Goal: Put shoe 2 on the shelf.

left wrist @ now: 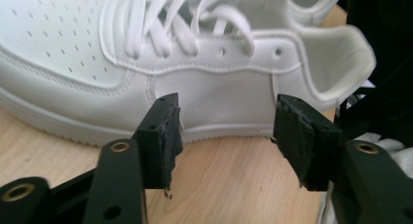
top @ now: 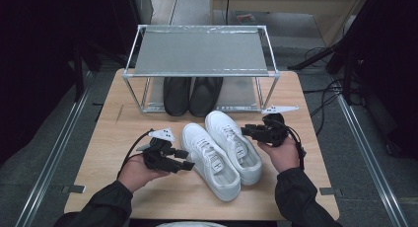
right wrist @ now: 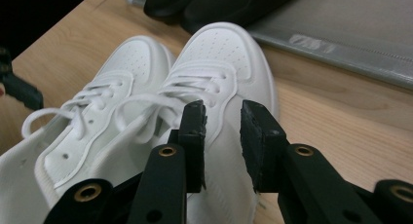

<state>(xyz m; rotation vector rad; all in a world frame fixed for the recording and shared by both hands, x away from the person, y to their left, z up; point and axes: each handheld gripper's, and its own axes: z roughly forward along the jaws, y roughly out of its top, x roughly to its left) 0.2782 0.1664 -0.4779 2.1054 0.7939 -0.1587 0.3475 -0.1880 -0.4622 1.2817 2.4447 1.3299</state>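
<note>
Flanking the white sneakers [top: 221, 150] before the rack [top: 199, 52], left tongs [top: 185, 159] and right tongs [top: 246, 132] gaped, empty; shelving beside black shoes [top: 192, 94] remained.

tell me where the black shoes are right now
In the high view the black shoes sit side by side on the lower shelf of the metal shoe rack at the table's far side, just behind the toes of the white sneakers.

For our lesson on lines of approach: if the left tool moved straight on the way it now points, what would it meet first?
The left tool, open, points at the side panel of the nearer white lace-up leather sneaker. It would likely meet that panel first, though depth is hard to judge.
</note>
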